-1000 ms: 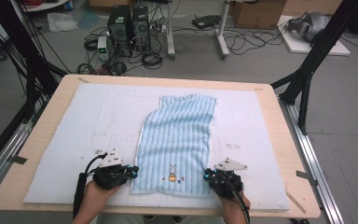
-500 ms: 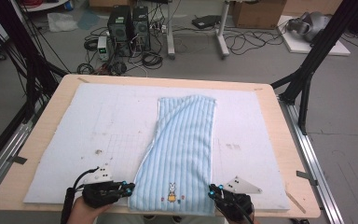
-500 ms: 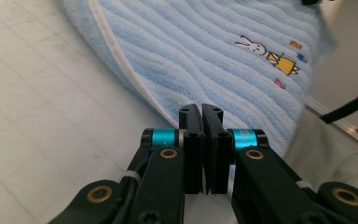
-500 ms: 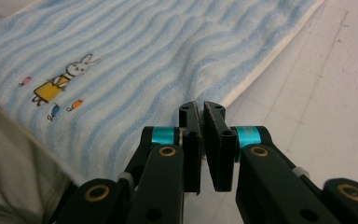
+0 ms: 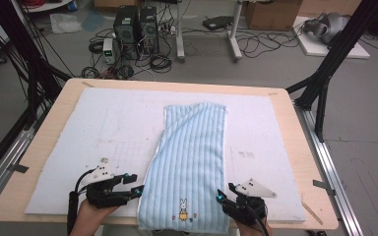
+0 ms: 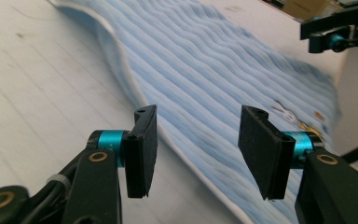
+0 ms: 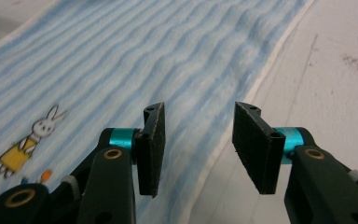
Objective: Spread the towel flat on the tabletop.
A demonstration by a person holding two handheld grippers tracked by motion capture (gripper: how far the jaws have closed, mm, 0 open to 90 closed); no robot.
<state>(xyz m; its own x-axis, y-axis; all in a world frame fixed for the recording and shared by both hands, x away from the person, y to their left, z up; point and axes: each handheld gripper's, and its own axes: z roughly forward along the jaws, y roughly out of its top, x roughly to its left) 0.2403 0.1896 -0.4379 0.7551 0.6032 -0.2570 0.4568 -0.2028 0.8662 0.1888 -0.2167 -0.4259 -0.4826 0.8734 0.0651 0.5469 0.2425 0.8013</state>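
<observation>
The blue striped towel (image 5: 192, 167) lies flat on the white padded mat (image 5: 103, 132), folded into a long strip. Its long axis runs from the near table edge, where the person stands, toward the far side. The near end, printed with a small rabbit figure (image 5: 182, 215), reaches the mat's front edge and appears to hang slightly over it.

The left gripper (image 5: 137, 189) sits just beside the towel's left hem near that end. The right gripper (image 5: 220, 198) sits just beside the right hem. Both point inward at the strip, one on each long side, and both stand about equally near it.

Both grippers are released. Their jaws have just been opening, and nothing is held between the pads. In the left gripper view, the white-bound hem (image 6: 168, 135) passes through the gap beneath the jaws. In the right gripper view, the right hem (image 7: 233, 126) likewise passes beneath the parted jaws without contact.

Judgement: any coming move depends on each gripper re-taking the hem directly in front of it.

Hard to make out:
- The number of layers in the fold. A diagonal crease near the far end (image 5: 187, 118) suggests at least two.
- The towel's near edge, cut off at the frame bottom.
- The person's hands, cropped in the high view.
</observation>
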